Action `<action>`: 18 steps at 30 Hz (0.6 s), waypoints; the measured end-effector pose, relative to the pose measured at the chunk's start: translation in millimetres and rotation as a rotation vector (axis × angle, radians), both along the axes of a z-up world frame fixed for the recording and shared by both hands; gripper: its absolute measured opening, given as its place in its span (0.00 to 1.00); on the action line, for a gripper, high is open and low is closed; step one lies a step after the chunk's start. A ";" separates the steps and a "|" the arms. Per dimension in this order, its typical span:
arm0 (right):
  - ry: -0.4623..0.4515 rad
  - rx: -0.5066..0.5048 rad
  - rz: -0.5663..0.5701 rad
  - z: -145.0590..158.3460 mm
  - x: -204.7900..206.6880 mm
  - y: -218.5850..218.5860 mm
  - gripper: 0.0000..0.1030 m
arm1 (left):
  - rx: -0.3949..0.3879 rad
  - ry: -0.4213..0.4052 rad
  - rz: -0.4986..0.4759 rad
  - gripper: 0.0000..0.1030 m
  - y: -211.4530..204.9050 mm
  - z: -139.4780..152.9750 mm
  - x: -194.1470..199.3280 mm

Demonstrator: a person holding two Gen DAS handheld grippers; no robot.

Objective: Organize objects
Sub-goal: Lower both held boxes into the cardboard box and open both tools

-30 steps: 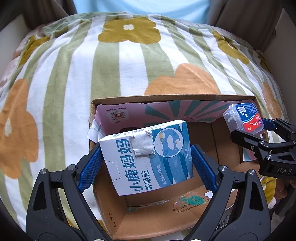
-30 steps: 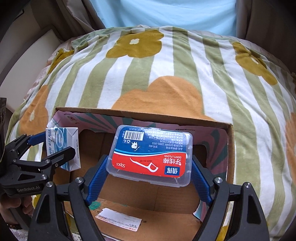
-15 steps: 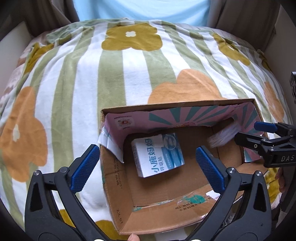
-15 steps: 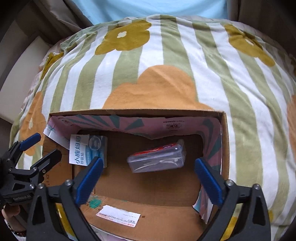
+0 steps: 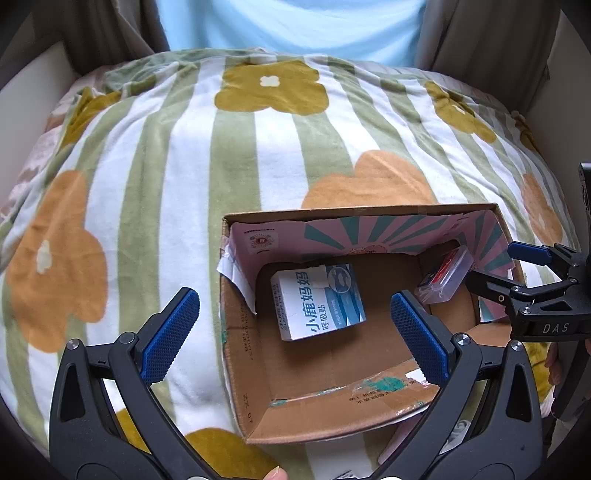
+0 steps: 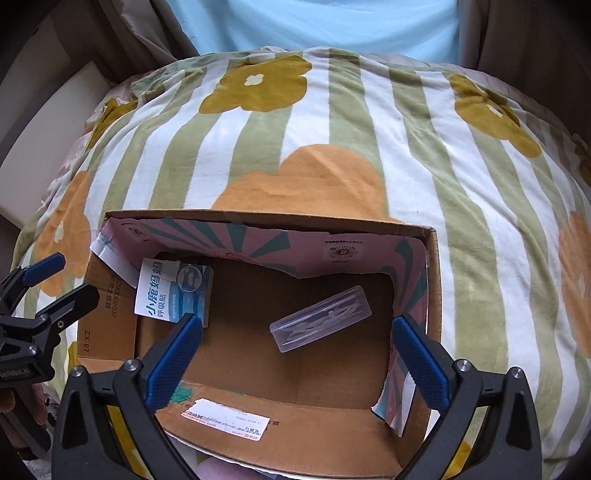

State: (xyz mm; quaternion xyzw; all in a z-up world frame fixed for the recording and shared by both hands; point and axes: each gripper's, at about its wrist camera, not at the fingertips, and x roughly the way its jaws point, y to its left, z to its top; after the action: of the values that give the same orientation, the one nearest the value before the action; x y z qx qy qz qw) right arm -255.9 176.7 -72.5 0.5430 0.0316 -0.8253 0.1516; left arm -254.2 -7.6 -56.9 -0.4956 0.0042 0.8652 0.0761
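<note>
An open cardboard box (image 5: 236, 354) (image 6: 432, 273) sits on a flowered blanket. On its floor at the left lies a white and blue carton (image 5: 319, 301) (image 6: 173, 293). A clear plastic floss-pick case (image 5: 448, 275) (image 6: 321, 319) lies on the floor at the right, tilted. My left gripper (image 5: 295, 339) hangs open above the box's left side, with nothing between its fingers. My right gripper (image 6: 297, 356) hangs open above the right side, also with nothing in it. In the other wrist view each one shows from the side: the right gripper (image 5: 498, 269) and the left gripper (image 6: 62, 277).
The green-striped blanket (image 5: 221, 147) with orange and yellow flowers bulges up behind the box. A person in a light blue top (image 6: 314, 26) sits beyond it. Pale walls close in on both sides. A fingertip (image 5: 275, 472) shows at the bottom edge.
Both grippers let go: the carton and the floss-pick case dropped out of the jaws onto the box floor. The left gripper has drawn up and away from the box.
</note>
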 end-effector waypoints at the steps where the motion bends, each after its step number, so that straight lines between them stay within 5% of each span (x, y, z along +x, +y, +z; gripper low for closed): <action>1: 0.004 -0.001 0.001 2.3 1.3 -0.4 1.00 | 0.000 0.006 0.001 1.00 -0.6 2.5 1.3; 18: 0.160 -0.031 0.080 70.2 59.6 1.4 1.00 | 0.030 0.154 0.013 1.00 -15.7 62.4 66.2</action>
State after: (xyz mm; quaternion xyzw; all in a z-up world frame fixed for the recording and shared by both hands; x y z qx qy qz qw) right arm -196.3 178.1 -2.3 0.4713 0.0525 -0.8597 0.1897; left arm -188.0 -23.3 5.5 -0.4263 -0.0060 0.9012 0.0776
